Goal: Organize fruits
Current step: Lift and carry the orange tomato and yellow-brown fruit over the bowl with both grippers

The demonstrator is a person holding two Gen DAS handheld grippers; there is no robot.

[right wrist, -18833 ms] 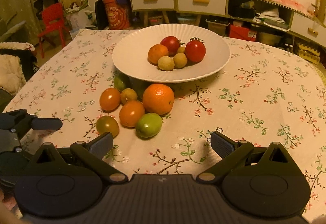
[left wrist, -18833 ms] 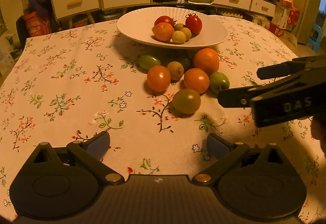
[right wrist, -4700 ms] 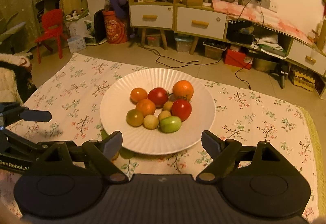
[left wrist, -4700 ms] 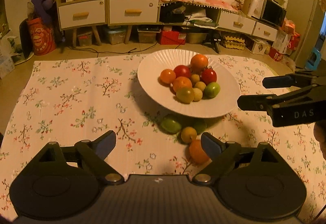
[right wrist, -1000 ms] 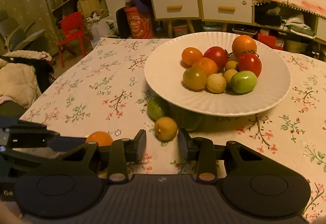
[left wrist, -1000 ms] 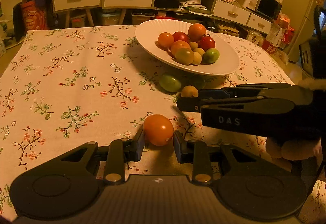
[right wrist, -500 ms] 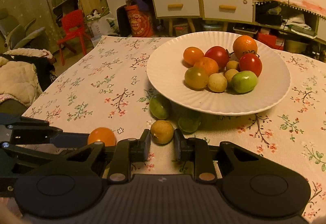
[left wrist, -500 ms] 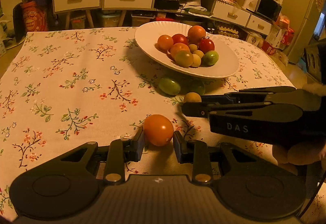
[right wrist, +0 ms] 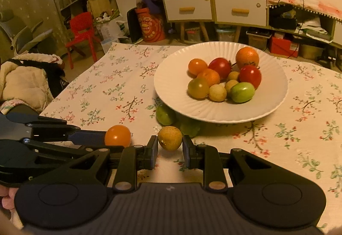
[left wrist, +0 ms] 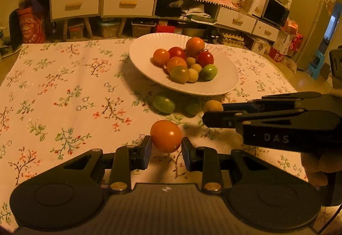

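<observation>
My left gripper [left wrist: 166, 150] is shut on an orange tomato [left wrist: 166, 136] and holds it above the floral tablecloth; the same tomato shows in the right wrist view [right wrist: 117, 135]. My right gripper [right wrist: 170, 150] is shut on a small yellow-brown fruit [right wrist: 170, 138], also seen in the left wrist view [left wrist: 212, 106], and holds it just above the cloth. A white plate [left wrist: 226, 83] behind holds several tomatoes, oranges and small fruits; it also shows in the right wrist view [right wrist: 171, 83]. Two green fruits [left wrist: 163, 103] [left wrist: 193, 107] lie on the cloth by the plate's near rim.
The floral tablecloth [left wrist: 64, 89] covers the table. Drawers and cluttered shelves [left wrist: 128, 3] stand behind the table. A red chair [right wrist: 82, 31] and a cream coat [right wrist: 25, 81] are off the table's left side.
Both grippers have lifted, each with its fruit held between the fingers. The yellow-brown fruit has left the cloth beside the green fruits.
</observation>
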